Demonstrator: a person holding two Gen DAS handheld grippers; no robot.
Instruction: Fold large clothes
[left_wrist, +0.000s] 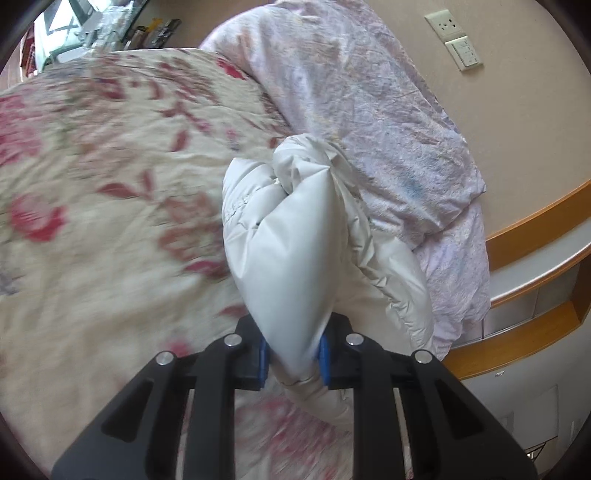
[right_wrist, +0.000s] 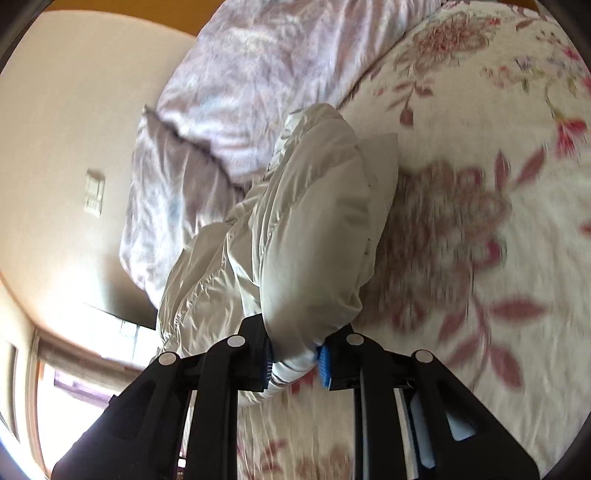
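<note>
A white padded jacket (left_wrist: 295, 236) is pinched by the left gripper (left_wrist: 293, 356) and right gripper (right_wrist: 295, 360) (both clamped on fabric), raised over the floral bedspread (left_wrist: 92, 177), presumably for folding.

Left gripper (left_wrist: 293, 360), seen along its fingers: a bunched white padded jacket (left_wrist: 291, 236) is clamped between the blue pads (left_wrist: 263, 363). Beneath it a floral bedspread (left_wrist: 110, 184) is spread, blurred. A crumpled lilac quilt (left_wrist: 369, 110) is heaped against the beige wall, where a socket (left_wrist: 443, 24) and switch (left_wrist: 464, 53) are mounted.
</note>
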